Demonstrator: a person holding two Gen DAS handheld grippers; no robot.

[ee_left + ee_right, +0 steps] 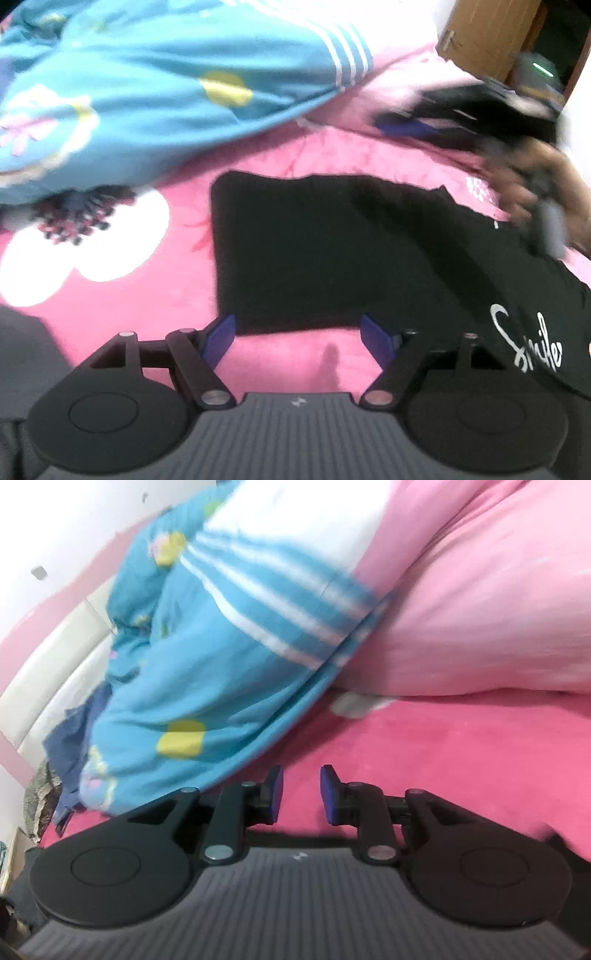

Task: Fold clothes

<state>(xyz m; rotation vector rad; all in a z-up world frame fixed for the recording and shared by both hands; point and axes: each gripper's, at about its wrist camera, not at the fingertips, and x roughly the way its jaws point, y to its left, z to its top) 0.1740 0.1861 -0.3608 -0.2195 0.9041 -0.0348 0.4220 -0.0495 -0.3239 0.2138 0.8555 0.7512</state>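
The left gripper (pixel 297 341), fingers spread, hovers over the black shirt (pixel 332 251) on the bed (pixel 177 295). The right gripper (pixel 301 794) is parted, empty.

We see a pink bedspread (pixel 288 162) with a large white flower print (pixel 85 243) spread across the bed. On it lies a blue quilt (pixel 155 99) with white stripes and yellow patches, bunched against a pale pink pillow (pixel 480 620). A brown wooden door (pixel 487 33) stands at the far corner, and a white padded headboard (pixel 55 679) runs behind the quilt.
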